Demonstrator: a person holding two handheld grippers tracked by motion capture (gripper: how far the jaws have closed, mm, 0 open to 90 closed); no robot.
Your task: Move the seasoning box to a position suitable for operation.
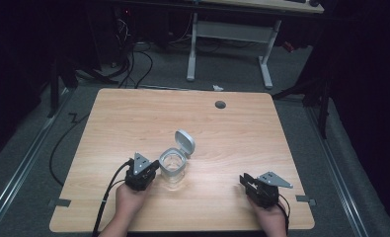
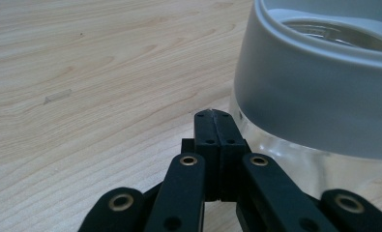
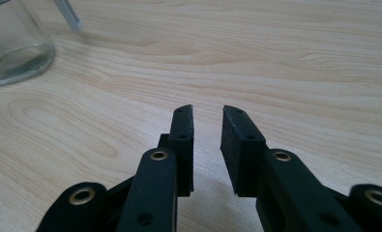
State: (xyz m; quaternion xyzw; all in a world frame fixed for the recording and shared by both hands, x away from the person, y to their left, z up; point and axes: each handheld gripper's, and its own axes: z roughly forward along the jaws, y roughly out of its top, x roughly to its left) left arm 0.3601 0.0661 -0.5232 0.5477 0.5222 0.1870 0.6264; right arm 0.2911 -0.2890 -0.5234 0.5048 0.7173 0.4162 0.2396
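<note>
The glass jar stands near the table's front edge, its hinged lid flipped open. The left gripper, clenched empty, rests just beside the jar; the right gripper, parted and empty, lies well apart. The jar should be steadied before the lid is pressed shut.

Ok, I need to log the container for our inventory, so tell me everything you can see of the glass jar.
The glass jar is clear, with a pale grey plastic collar around its mouth and a hinged flip lid of the same grey standing open, tilted away from the person. It stands upright on the wooden table, near the front middle. The left gripper, shut, sits close beside its lower wall; contact cannot be judged.
</note>
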